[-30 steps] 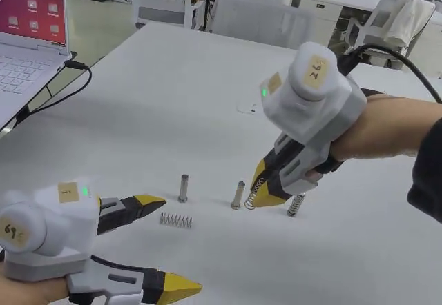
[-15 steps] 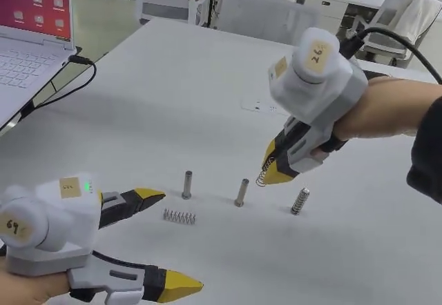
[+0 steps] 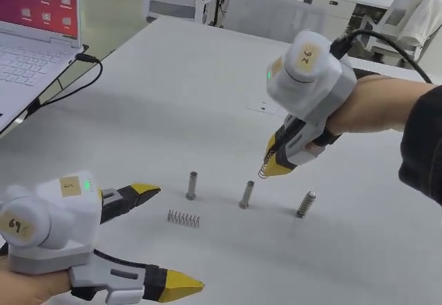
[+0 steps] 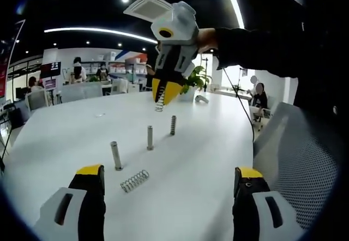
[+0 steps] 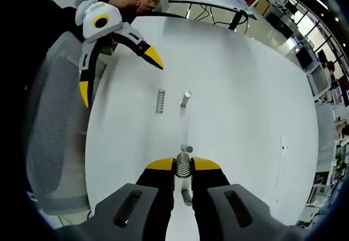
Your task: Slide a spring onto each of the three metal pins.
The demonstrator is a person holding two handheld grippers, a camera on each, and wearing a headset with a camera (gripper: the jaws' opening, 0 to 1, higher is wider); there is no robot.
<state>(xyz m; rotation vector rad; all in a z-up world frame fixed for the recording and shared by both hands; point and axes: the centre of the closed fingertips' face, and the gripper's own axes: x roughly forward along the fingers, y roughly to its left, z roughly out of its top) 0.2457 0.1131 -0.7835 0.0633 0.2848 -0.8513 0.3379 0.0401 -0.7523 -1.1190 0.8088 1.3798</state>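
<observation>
Three metal pins stand in a row on the white table: a bare left pin, a bare middle pin and a right pin with a spring on it. My right gripper hangs just above and right of the middle pin, shut on a spring that dangles from its tips. Another loose spring lies flat in front of the left pin. My left gripper rests open at the near left, nothing between its jaws. In the left gripper view the pins and loose spring lie ahead.
An open laptop with a black cable sits at the far left edge of the table. A small label lies on the table behind the pins. Chairs and desks stand beyond the far edge.
My right gripper has lifted the spring off the table beside the middle pin and now holds it higher. The left gripper has stayed put.
</observation>
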